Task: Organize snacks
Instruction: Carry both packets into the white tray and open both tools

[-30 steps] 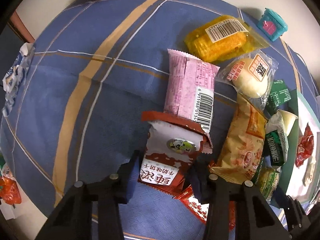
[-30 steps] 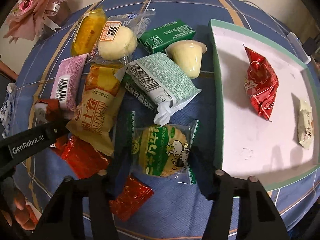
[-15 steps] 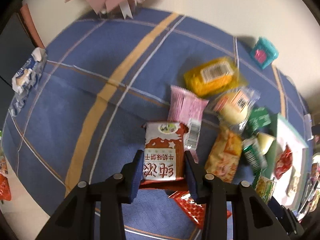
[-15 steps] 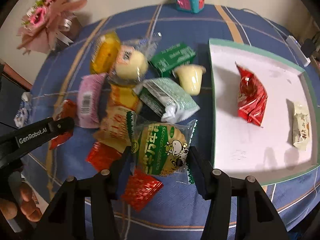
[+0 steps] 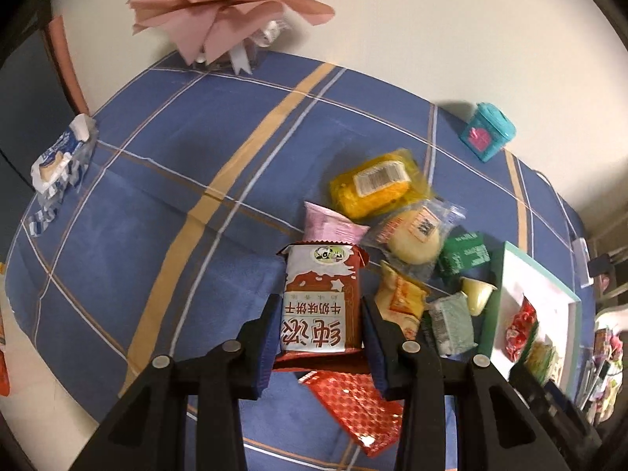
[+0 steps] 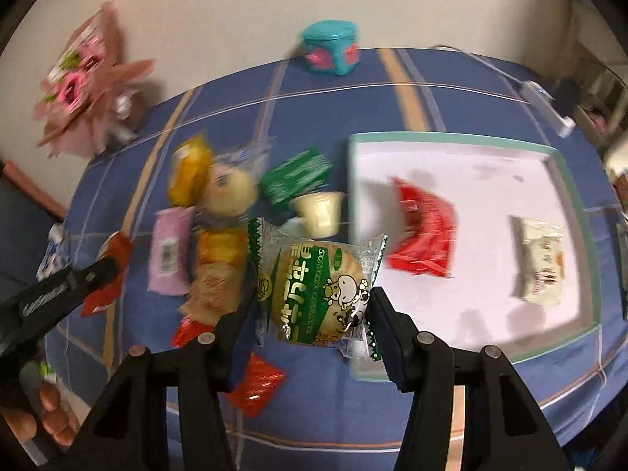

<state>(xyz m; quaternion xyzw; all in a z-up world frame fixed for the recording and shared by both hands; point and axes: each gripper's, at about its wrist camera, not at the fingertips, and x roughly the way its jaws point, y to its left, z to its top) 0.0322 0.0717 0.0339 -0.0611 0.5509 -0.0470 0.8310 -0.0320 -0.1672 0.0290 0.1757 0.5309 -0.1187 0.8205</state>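
- Both packs, on the tabletop (image 5: 157, 212) a second ago, are now lifted.
- Left tool (image 5: 320, 324) clamps the red-white biscuit pack (image 5: 320, 298), long axis along its fingers.
- Right tool (image 6: 314, 314) clamps the green cow-print cracker pack (image 6: 314, 286), tilted, beside the tray (image 6: 573, 192).

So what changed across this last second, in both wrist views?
Both grippers closed and lifted: the left gripper took the brown-and-white biscuit pack, the right gripper took the green cow cracker pack, now raised beside the tray. The red packet and cream packet in the tray stayed put.
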